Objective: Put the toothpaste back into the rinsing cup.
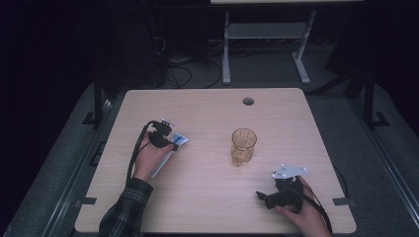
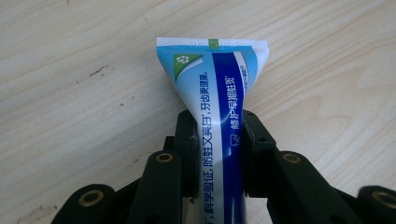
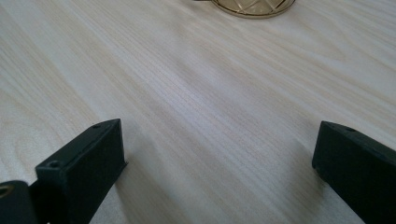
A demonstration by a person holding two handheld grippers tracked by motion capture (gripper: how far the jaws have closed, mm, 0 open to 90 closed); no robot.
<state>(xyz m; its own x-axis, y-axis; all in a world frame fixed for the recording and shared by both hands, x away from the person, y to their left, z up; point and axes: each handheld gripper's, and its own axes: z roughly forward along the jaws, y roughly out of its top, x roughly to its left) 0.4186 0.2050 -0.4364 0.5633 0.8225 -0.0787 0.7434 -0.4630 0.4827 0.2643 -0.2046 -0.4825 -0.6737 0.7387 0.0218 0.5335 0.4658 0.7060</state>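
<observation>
Toothpaste tube point(image 2: 219, 121) lies flat on tabletop point(image 1: 207, 197), well left of amber glass point(image 1: 243, 146). Left tool point(image 2: 218, 140) pinches its soft, light body mid-length; likely squashy, so grip near the stiffer crimp. Right tool point(image 3: 219, 163) spread, holding nothing.

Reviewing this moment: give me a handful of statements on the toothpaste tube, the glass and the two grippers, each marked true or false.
1. The left gripper has its jaws closed on the toothpaste tube. True.
2. The tube stands upright inside the amber glass. False: the tube lies on the table at the left, apart from the glass.
3. The right gripper holds the glass. False: its jaws stand wide apart over bare wood, with the glass farther off.
4. The glass stands upright near the middle of the table. True.
5. The tube's flat crimped end points away from the left gripper. True.
</observation>
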